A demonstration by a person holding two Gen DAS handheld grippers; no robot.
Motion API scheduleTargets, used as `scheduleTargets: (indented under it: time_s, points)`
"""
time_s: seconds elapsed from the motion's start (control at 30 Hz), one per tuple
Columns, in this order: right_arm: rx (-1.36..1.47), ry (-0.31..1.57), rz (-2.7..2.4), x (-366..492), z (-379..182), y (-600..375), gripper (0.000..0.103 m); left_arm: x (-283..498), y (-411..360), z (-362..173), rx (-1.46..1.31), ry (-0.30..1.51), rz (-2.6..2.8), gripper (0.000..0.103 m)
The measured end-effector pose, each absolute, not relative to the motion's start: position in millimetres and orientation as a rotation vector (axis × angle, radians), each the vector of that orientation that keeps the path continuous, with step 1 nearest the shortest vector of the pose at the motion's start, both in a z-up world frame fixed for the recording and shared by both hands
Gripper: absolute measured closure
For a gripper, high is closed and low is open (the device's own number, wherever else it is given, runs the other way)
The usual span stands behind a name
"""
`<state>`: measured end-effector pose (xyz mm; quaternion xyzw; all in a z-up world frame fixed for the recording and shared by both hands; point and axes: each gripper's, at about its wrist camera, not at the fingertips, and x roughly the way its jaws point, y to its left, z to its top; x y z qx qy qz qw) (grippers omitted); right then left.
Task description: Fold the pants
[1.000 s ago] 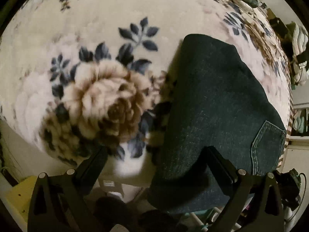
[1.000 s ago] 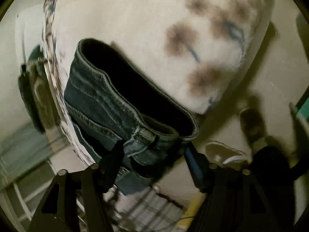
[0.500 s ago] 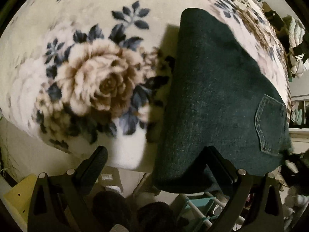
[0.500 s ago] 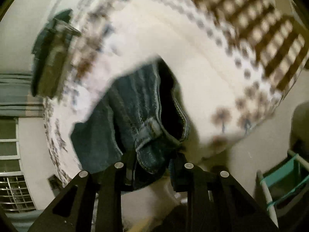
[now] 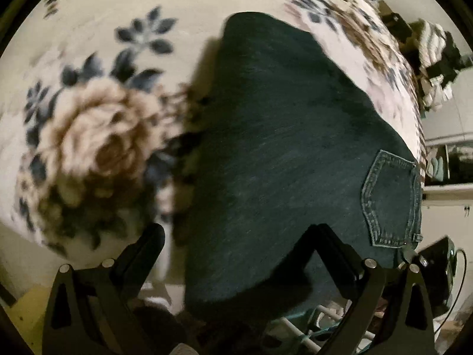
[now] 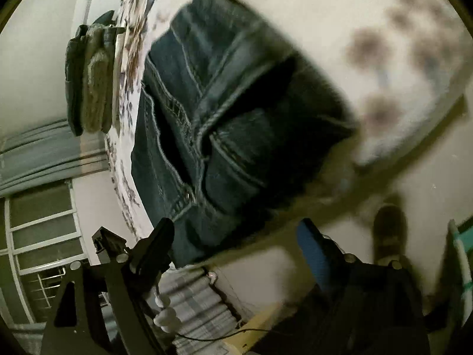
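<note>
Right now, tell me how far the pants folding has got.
Done: the jeans lie folded into a compact stack on the floral blanket, back pocket up. In hand: nothing; left gripper and right gripper are open. Left: perhaps tidying the waistband.

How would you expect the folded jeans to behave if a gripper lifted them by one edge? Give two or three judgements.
The jeans would probably droop and unfold, since they are layered cloth overhanging the floral blanket. Thick waistband seams suggest some heft. The plush blanket likely resists sliding.
</note>
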<state>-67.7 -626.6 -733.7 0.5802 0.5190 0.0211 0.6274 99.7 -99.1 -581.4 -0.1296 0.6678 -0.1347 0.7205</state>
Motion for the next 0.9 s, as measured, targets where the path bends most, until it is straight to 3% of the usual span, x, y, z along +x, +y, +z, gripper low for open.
scheduleTargets:
  time_s: [0.07, 0.13, 0.57, 0.83, 0.87, 0.9]
  points:
    - [1.322, 1.168, 0.048, -61.5, -740.6, -624.5, 0.015, 106.9, -102.2, -581.8, -0.283, 1.471, -0.312, 0.0]
    - [1.36, 1.136, 0.06, -51.7, -745.9, -623.2, 0.0, 108.9, -104.8, -583.4, -0.286, 1.469, -0.318, 0.0]
    - [1.357, 1.006, 0.037, -22.4, -723.7, -610.4, 0.0, 111.2, -104.4, -586.7, -0.31, 1.45, -0.332, 0.0]
    - [1.401, 0.939, 0.021, -12.8, -730.2, -608.8, 0.003, 119.3, -103.9, -588.5, -0.346, 1.417, -0.352, 0.0]
    - [1.388, 0.942, 0.015, -11.7, -727.5, -606.8, 0.006, 120.7, -104.6, -588.0, -0.357, 1.412, -0.348, 0.0]
    - [1.347, 0.97, -0.005, -10.0, -723.4, -603.1, 0.018, 121.1, -104.2, -587.4, -0.367, 1.405, -0.341, 0.0]
